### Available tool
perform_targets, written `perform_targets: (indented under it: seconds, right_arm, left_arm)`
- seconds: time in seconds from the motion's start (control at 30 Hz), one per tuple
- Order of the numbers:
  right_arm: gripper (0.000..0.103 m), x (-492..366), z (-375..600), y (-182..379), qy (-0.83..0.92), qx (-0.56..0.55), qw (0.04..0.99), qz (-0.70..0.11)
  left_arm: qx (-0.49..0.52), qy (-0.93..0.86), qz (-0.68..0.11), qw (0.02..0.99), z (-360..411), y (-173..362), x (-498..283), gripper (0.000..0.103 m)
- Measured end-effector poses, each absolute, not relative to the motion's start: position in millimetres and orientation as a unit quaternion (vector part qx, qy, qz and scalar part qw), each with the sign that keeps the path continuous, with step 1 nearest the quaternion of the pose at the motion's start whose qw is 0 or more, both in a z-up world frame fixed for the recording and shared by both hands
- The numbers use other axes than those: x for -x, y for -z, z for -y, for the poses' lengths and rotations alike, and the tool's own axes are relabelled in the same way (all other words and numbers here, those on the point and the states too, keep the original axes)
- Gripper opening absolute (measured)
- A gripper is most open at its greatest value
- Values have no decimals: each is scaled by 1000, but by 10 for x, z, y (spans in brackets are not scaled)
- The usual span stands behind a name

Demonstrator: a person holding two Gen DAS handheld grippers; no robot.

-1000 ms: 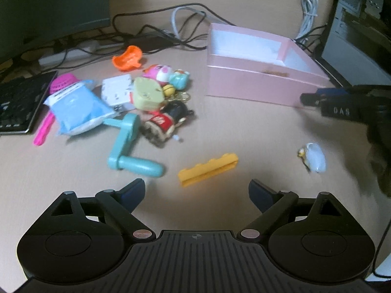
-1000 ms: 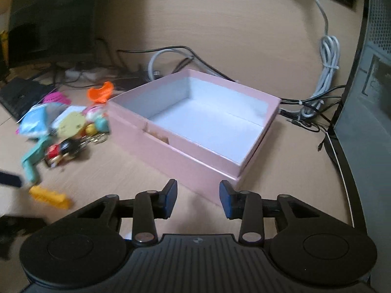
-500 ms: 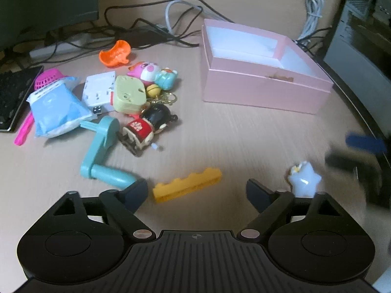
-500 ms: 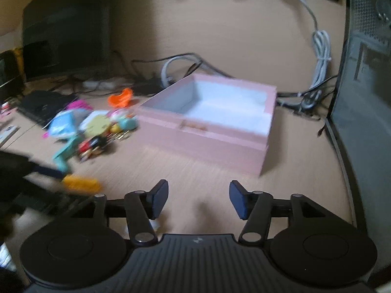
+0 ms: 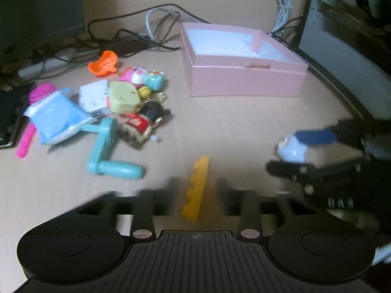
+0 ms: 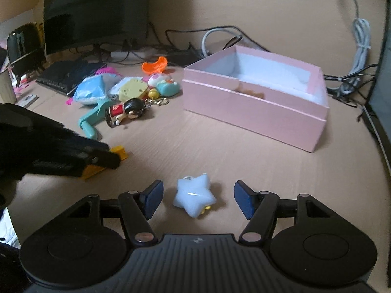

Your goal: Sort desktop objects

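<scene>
Two pickups are beginning: left gripper (image 5: 195,190), jaws closing, straddles the yellow brick (image 5: 196,190); right gripper (image 6: 198,199), jaws opening, brackets the star (image 6: 194,196). Next, pinch; box (image 6: 254,112) at one o'clock.

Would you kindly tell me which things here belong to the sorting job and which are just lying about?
Job:
- yellow brick
- star toy
- pink box
- heap of toys
- left hand-held gripper
- right hand-held gripper

Lying about:
- keyboard
- monitor
- cables
</scene>
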State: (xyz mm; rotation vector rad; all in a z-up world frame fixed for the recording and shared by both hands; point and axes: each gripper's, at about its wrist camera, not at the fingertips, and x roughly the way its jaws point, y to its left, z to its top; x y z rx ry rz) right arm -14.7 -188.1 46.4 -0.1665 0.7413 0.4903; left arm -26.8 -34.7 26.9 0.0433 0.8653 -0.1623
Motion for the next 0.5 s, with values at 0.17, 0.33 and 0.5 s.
perform_targets:
  seconds: [0.17, 0.33, 0.5]
  right_arm:
    - [65, 183, 1862, -467, -244, 89, 899, -353]
    - [66, 182, 1908, -441, -226, 81, 902, -359]
    - [68, 251, 1989, -509, -218, 74, 908, -349]
  left_arm:
    - [-59, 54, -421, 903, 299, -263, 411, 80]
    - [-94, -4, -402, 911, 168, -230, 223, 80]
    - [-73, -55, -383, 919, -112, -378, 113, 81]
